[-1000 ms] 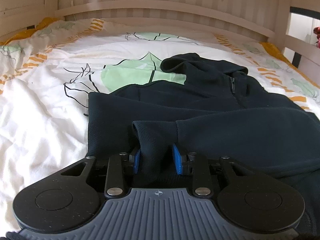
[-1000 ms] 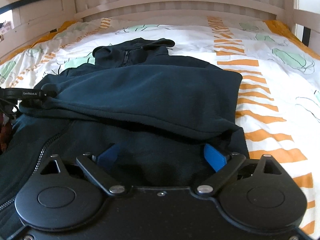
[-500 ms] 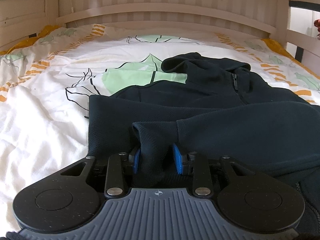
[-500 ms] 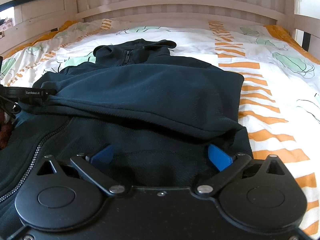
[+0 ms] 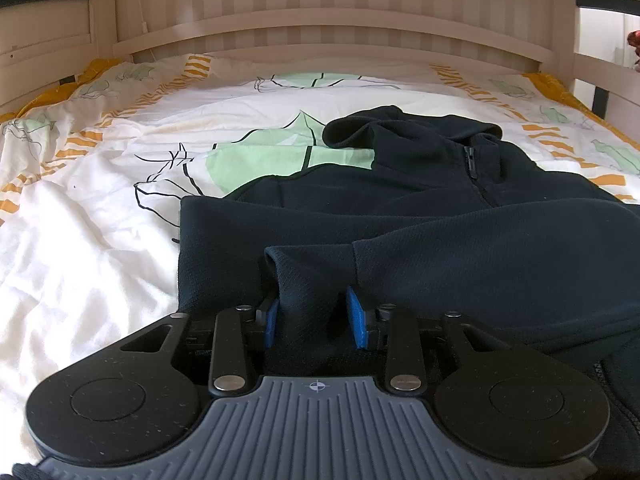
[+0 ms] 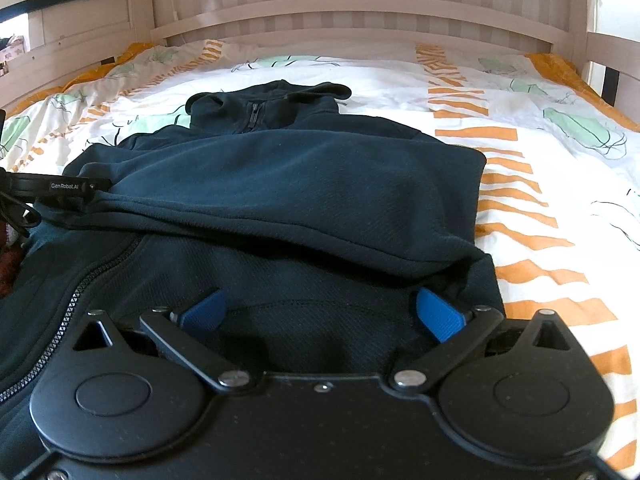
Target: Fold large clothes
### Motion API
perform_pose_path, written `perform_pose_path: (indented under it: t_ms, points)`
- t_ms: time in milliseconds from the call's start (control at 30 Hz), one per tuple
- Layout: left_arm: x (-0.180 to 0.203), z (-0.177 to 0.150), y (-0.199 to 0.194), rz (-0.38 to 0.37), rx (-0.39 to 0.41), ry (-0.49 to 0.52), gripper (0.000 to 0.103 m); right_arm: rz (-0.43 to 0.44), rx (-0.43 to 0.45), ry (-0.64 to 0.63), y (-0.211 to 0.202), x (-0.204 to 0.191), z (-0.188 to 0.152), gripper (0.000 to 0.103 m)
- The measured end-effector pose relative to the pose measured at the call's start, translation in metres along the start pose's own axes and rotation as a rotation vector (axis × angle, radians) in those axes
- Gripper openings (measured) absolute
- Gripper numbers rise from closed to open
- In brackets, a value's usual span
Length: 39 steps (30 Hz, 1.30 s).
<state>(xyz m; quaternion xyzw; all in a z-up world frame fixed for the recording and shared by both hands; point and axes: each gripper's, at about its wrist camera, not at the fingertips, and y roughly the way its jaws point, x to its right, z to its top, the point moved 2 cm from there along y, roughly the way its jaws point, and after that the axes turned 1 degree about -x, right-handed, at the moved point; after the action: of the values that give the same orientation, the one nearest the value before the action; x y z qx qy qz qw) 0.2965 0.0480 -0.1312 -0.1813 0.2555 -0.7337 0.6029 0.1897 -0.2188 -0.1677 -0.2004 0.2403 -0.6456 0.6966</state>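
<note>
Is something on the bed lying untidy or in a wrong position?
Nothing looks damaged or spilled. The dark jacket is half folded, a sleeve lying across it; the sleeve's cuff end is bunched between the left gripper pads. The quilt is wrinkled.

Navy jacket (image 5: 460,248), white duvet (image 5: 80,248) with green leaves and orange stripes, blue gripper pads (image 5: 355,316), cream slatted headboard (image 5: 320,12)
</note>
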Motion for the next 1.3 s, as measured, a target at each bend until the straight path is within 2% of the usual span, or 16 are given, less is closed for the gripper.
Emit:
perform_pose_path:
  t_ms: [333, 467, 567, 733, 867, 1000, 1133, 1233, 1300]
  points:
    - [0.0, 0.0, 0.0, -0.001, -0.001, -0.001, 0.034, -0.033, 0.055, -0.005, -0.011, -0.001, 0.0, 0.102]
    - [0.0, 0.0, -0.001, -0.004, -0.001, -0.005, 0.034, -0.043, 0.168, 0.035, -0.03, 0.005, -0.002, 0.102]
    - [-0.001, 0.0, -0.002, -0.008, 0.002, -0.01, 0.034, -0.105, 0.257, 0.067, -0.045, 0.009, -0.003, 0.102]
    - [-0.001, 0.001, -0.002, -0.009, -0.001, -0.013, 0.034, -0.185, 0.314, 0.095, -0.055, 0.013, 0.008, 0.102]
    - [-0.001, 0.003, -0.002, -0.01, -0.009, -0.014, 0.034, -0.226, 0.308, 0.125, -0.052, 0.018, 0.037, 0.102]
    - [0.0, 0.005, -0.002, -0.01, -0.022, -0.009, 0.035, -0.217, 0.294, 0.124, -0.039, 0.025, 0.072, 0.102]
    - [-0.004, 0.013, -0.004, -0.029, -0.06, -0.019, 0.035, -0.215, 0.227, 0.143, -0.009, 0.025, 0.108, 0.102]
    - [-0.008, 0.027, -0.009, -0.046, -0.086, -0.054, 0.037, -0.139, 0.169, 0.134, 0.017, 0.023, 0.127, 0.102]
    - [-0.013, 0.042, -0.013, -0.084, -0.077, -0.102, 0.04, -0.09, 0.136, 0.132, 0.035, 0.02, 0.135, 0.102]
